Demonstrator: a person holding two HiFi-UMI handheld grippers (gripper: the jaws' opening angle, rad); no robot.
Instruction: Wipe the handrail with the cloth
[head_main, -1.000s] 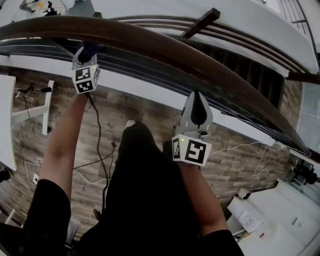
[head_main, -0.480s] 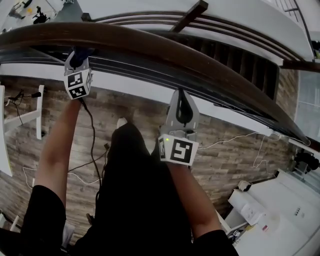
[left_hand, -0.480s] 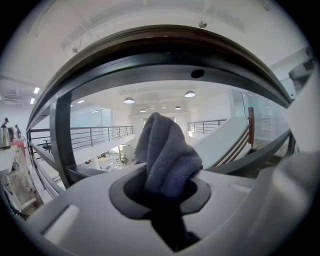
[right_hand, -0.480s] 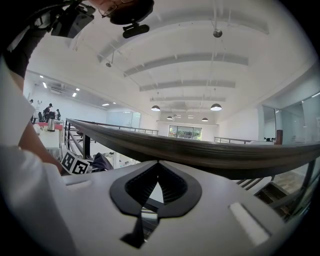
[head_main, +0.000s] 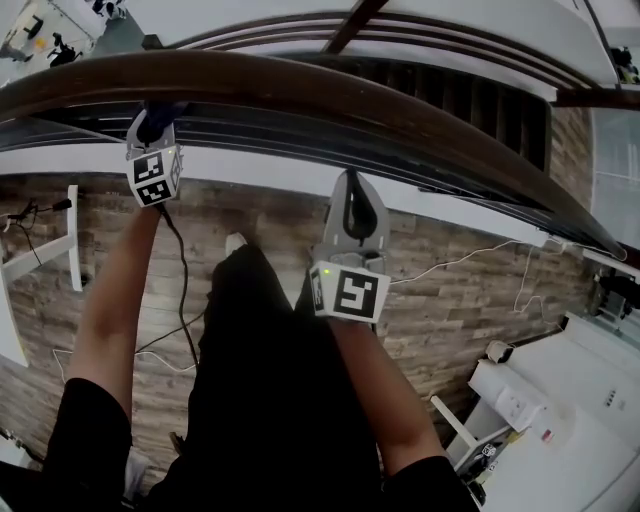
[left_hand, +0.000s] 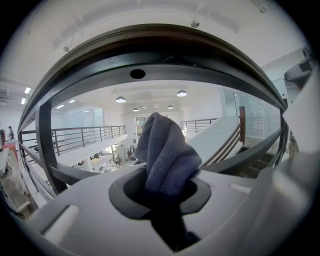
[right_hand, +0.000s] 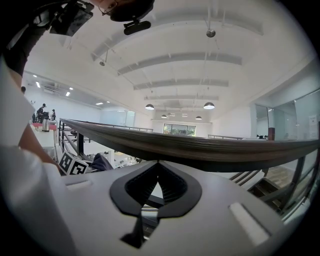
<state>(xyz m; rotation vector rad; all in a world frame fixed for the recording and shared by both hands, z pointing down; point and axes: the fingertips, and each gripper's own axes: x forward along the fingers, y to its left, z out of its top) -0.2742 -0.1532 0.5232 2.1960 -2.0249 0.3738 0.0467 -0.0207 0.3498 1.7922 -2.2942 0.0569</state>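
Cloth (left_hand: 165, 155): soft, light, was bunched in my clenched left hand-held gripper (head_main: 152, 122) at 10 o'clock, close under the handrail (head_main: 300, 85) | hold: gathered fold, should drape | right hand-held gripper (head_main: 352, 205): clenched, empty, 12 o'clock.

Both bare forearms reach forward. The left arm (head_main: 112, 300) stretches farther out, and the left gripper (head_main: 155, 120) has its jaws clamped on a blue-grey cloth (left_hand: 165, 150). The right arm (head_main: 375, 390) stays nearer the body, and the right gripper (head_main: 349, 190) has its jaws closed tip to tip, empty.
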